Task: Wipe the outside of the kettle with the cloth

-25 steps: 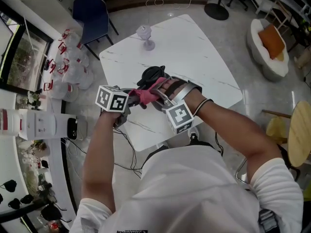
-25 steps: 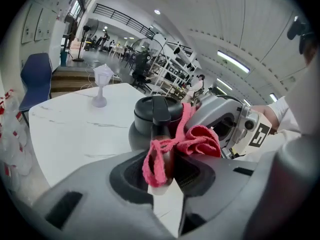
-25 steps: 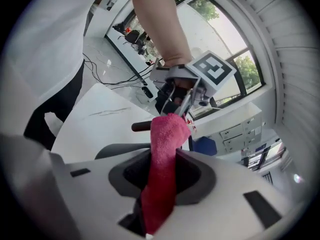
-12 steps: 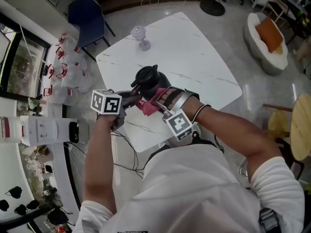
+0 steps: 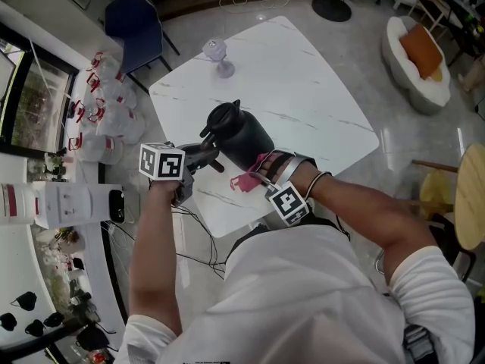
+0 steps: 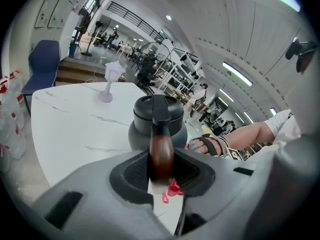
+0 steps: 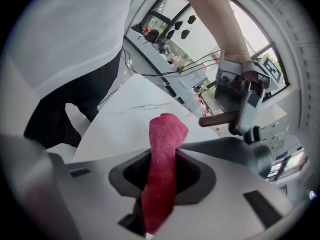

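Left hand-held gripper point(image 6: 161, 173) clamps kettle handle point(image 6: 161, 154); right hand-held gripper point(image 7: 161, 180) pinches cloth point(image 7: 166, 139) beside it.

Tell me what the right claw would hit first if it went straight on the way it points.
Probably the white table: beyond the pink cloth pinched in the right claw, only bare tabletop lies ahead, though depth is unclear.

Open-plan room, daylight from the window plus ceiling strips.
White marble-veined square table point(image 5: 318, 89) on glossy grey floor point(image 5: 409, 165). Dark blue chair point(image 5: 140, 21) near its far-left corner, clear plastic bags with red ties point(image 5: 110, 105) just beside the chair. White round armchair with orange cushion point(image 5: 409, 97) far right, round pale wooden tabletop point(image 5: 468, 203) at the right edge. Window with greenery outside point(image 5: 30, 97) and white counter point(image 5: 57, 196) on the left. Long strip lights point(image 6: 237, 74) on a white ceiling.
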Available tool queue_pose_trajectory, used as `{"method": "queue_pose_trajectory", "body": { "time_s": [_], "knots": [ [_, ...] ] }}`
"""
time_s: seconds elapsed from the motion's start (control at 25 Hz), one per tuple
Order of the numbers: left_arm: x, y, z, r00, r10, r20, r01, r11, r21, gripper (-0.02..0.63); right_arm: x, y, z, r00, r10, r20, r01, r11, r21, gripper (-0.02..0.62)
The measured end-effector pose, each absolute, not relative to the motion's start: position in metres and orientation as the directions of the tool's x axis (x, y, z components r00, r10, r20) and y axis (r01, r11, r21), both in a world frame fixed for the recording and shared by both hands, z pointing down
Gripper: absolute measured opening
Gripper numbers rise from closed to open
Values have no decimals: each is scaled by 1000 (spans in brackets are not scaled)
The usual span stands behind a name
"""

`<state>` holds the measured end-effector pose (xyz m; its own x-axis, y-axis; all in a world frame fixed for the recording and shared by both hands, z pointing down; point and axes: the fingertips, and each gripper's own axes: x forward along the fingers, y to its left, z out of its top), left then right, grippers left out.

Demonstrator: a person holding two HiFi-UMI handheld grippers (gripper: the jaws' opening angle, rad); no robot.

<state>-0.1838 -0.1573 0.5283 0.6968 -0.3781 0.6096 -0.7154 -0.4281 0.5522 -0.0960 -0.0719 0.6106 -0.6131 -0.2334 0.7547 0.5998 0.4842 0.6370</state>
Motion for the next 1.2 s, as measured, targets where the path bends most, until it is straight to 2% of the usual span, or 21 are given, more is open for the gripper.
{"method": "queue_pose_trajectory", "body": {
  "time_s": [0.32,0.44,0.52,0.68,0.8,0.92,1.04,1.2],
  "knots": [
    [-186,-156,528,700,-409,585,-714,-418,562,107,-77,-65,639,-548,-199,812,651,508,564,115],
    [-188,-154,528,696,-427,578,-718,-419,555,107,-76,-59,631,-570,-136,810,614,585,530,115],
    [-189,-152,529,686,-446,574,-727,-417,545,108,-77,-60,607,-631,-77,772,501,720,481,115],
    [-189,-142,530,660,-514,548,-749,-401,527,107,-71,-89,540,-786,-90,611,98,959,268,117],
    [-185,-131,531,624,-578,526,-776,-377,506,107,-54,-114,510,-848,-169,502,-185,983,18,118],
    [-180,-119,533,587,-622,518,-802,-360,476,107,-35,-135,500,-876,-251,412,-383,880,-280,118],
    [-176,-112,535,557,-650,516,-825,-365,430,107,-33,-151,480,-906,-284,313,-416,733,-538,118],
    [-170,-101,538,530,-675,514,-848,-401,347,107,-61,-162,446,-943,-268,197,-331,696,-637,118]
  ]
}}
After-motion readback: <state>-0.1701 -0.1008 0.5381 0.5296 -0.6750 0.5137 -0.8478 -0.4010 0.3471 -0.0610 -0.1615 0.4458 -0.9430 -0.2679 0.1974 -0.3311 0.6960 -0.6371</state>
